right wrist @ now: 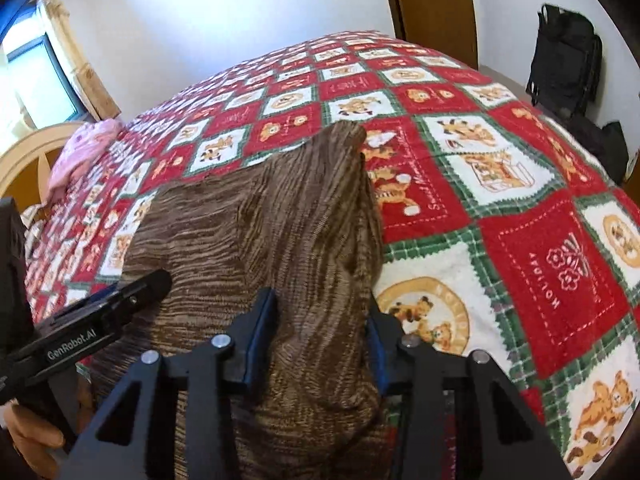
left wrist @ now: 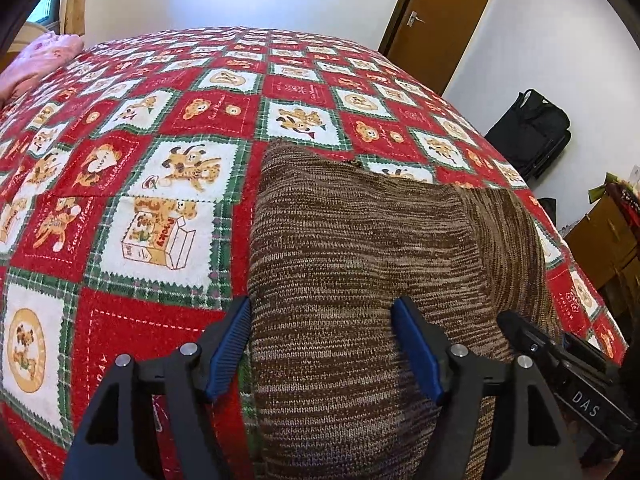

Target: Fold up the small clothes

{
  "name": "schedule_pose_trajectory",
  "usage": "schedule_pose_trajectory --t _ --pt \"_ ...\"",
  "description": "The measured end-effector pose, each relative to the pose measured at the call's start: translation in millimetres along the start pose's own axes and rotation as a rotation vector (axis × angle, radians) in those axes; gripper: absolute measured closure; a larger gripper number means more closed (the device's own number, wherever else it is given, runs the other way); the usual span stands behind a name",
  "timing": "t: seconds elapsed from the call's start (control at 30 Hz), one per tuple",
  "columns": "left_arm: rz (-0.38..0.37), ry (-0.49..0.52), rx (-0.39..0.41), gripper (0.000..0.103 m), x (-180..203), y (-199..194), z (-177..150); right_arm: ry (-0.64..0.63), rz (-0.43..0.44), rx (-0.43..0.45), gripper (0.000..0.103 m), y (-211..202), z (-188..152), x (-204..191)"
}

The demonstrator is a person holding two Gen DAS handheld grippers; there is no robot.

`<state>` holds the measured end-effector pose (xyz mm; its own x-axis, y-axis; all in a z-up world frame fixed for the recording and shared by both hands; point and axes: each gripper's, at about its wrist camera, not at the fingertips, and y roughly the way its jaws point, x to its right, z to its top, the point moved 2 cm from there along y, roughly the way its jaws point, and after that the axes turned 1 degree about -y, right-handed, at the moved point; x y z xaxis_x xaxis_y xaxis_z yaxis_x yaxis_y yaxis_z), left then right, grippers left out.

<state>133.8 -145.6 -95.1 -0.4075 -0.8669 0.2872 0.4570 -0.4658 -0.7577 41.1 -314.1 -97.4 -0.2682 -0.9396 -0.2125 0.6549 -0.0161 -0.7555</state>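
Here the brown knit garment [left wrist: 360,264] lay on the red patchwork bedspread [left wrist: 120,184] — partly folded. The left gripper [left wrist: 320,344] straddled its near edge, jaws apart; the right gripper [right wrist: 320,344] pinched a raised ridge. Next, probably — lift and fold over evenly.

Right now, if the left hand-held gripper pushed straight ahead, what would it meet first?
Probably the brown knit garment: the left hand-held gripper already has it between its open fingers, on the patchwork bedspread. Depth is unclear.

Bed [left wrist: 132,312] covered by red, green and white patchwork blanket [right wrist: 532,248] with bear motifs. Brown knit garment [left wrist: 352,260] lies on it, near edge. Pink cloth [right wrist: 86,148] bunched at far corner.
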Motion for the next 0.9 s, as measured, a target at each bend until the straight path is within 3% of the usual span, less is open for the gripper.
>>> schedule_pose_trajectory --t 0.33,0.43,0.7,0.9 --pt "0.013 0.027 0.011 0.031 4 1 -1 0.032 0.028 -0.003 0.051 5 0 3" --pt "0.018 0.029 0.01 0.031 4 1 -1 0.024 0.019 -0.001 0.053 5 0 1" --pt "0.043 0.06 0.039 0.047 10 -2 -2 -0.025 -0.009 0.02 0.065 3 -2 -5" --pt "0.057 0.072 0.058 0.053 13 -3 -3 -0.08 -0.069 0.043 0.065 2 -3 -14"
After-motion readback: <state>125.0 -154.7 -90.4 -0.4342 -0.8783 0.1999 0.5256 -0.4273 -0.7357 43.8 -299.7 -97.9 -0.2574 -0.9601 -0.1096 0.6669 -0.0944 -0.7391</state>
